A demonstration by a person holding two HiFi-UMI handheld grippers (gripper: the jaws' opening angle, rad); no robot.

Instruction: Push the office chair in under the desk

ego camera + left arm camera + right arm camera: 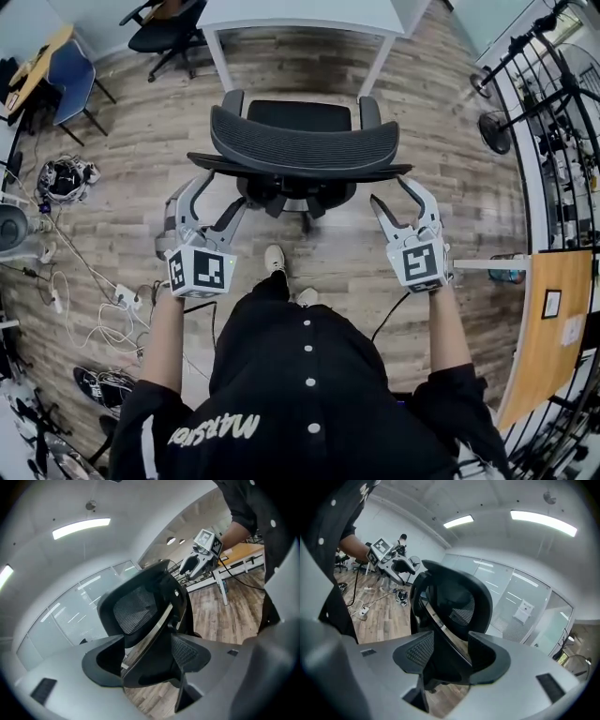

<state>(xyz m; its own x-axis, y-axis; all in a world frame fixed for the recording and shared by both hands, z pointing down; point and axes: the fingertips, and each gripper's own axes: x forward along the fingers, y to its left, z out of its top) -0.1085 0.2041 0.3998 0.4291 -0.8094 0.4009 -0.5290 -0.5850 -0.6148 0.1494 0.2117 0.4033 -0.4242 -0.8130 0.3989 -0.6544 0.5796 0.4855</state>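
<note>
A black mesh office chair (305, 145) stands on the wood floor with its backrest toward me and its seat facing the white desk (300, 14) at the top. My left gripper (217, 194) is at the backrest's left end and my right gripper (398, 195) is at its right end. In the left gripper view the jaws of the left gripper (147, 663) stand wide apart with the chair's (136, 606) back edge between them. In the right gripper view the right gripper (452, 658) is likewise open around the chair's (459, 602) other edge. I see no pad pressing on it.
A second black chair (164, 33) and a blue chair (70, 70) stand at the upper left. Cables and a power strip (122, 298) lie on the floor at left, shoes (103, 384) below them. A metal rack (553, 103), a fan (494, 131) and a wooden table (548, 328) line the right side.
</note>
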